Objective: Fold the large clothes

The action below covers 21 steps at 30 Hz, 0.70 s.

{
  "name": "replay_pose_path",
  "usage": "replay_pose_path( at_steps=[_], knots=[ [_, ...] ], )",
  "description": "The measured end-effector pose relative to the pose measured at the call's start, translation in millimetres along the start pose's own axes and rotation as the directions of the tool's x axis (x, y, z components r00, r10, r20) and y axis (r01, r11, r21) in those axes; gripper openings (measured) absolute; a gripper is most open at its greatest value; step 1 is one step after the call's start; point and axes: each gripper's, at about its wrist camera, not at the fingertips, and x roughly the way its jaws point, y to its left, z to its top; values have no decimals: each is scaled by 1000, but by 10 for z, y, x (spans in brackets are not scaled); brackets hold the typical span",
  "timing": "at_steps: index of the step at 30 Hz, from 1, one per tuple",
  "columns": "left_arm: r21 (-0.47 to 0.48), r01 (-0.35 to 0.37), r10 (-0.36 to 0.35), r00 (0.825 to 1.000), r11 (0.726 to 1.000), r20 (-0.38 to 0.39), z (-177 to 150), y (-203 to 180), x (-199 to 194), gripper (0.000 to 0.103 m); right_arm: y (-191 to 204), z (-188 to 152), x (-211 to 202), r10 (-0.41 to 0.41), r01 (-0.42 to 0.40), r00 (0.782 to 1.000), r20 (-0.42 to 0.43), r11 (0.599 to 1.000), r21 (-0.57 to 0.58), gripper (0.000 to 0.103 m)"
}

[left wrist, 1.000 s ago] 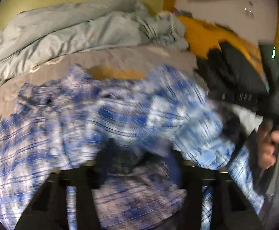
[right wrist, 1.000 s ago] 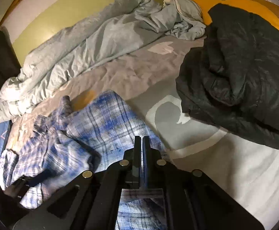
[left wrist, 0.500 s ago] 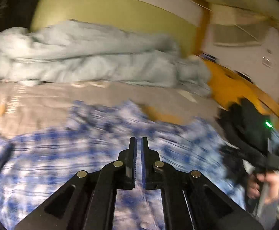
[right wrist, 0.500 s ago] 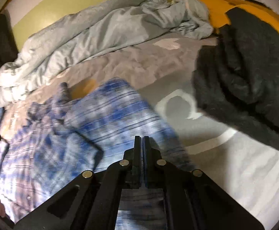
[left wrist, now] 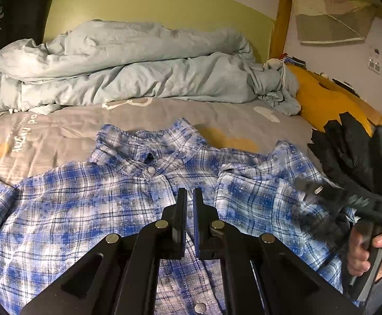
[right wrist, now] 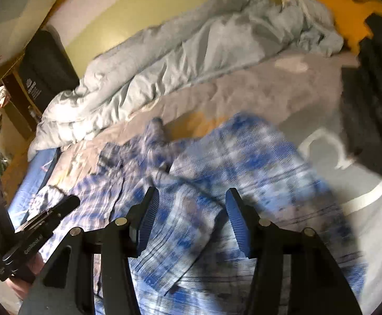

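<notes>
We see a blue plaid shirt spread front-up across the near half of a grey bedsheet, its collar toward the far side and its button placket running down the middle. The left gripper hangs just above the placket with only a thin slit between its fingers, and no cloth is caught between them. In the right wrist view the right gripper stands wide apart over the shirt's right-hand portion, where a folded sleeve or panel lies beneath it; this view is motion-blurred, and we cannot tell whether the fingertips touch the fabric. A crumpled pale blue duvet is heaped along the far edge of the bed against a green wall. A dark jacket lies at the right, beside the shirt, with a yellow pillow behind it.
</notes>
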Motion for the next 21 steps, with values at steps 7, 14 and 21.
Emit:
replay_pose_path(
  at_steps=[7, 14, 21],
  knots=[
    [80, 122, -120, 992, 989, -30, -29, -208, -19, 3, 183, -33, 146, 25, -26, 999, -22, 998, -52, 2],
    [146, 302, -292, 952, 942, -90, -119, -515, -71, 43, 539, -61, -159, 359, -355, 933, 36, 931, -84, 2],
    [190, 204, -191, 978, 960, -84, -191, -662, -15, 65, 688, -152, -48, 398, -398, 917, -22, 914, -81, 2]
  ],
)
